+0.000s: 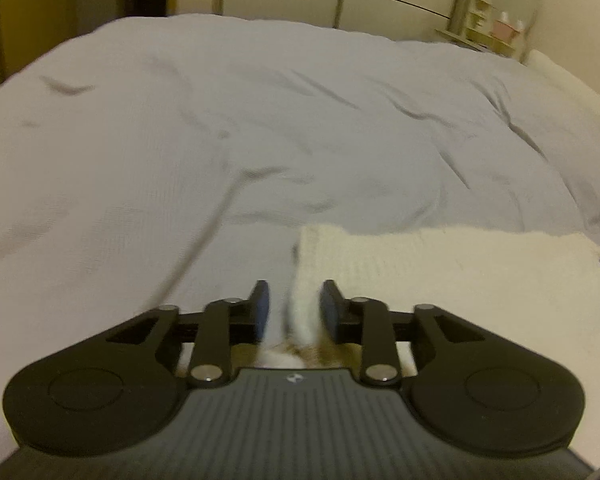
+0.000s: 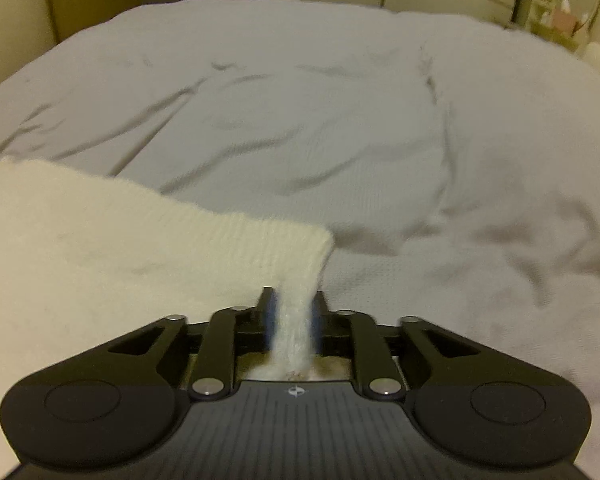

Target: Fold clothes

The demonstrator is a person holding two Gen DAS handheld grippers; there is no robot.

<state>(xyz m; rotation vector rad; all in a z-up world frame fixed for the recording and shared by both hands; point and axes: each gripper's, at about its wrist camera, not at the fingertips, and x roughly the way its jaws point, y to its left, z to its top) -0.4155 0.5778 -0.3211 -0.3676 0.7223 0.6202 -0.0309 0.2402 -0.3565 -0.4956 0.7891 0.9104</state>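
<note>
Cream knit point(image 2: 100, 248) on the bed point(image 2: 300, 100), right gripper point(image 2: 294, 312) clamped on its corner, left gripper point(image 1: 294, 306) parted around its opposite edge.

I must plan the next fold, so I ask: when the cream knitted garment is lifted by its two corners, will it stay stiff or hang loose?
The cream knitted garment will probably sag between the grips: it bunches thinly inside the right gripper. Its fuzzy ribbed knit looks unlikely to slip. In the left gripper the jaws stand wider, so that corner may slide out.
</note>
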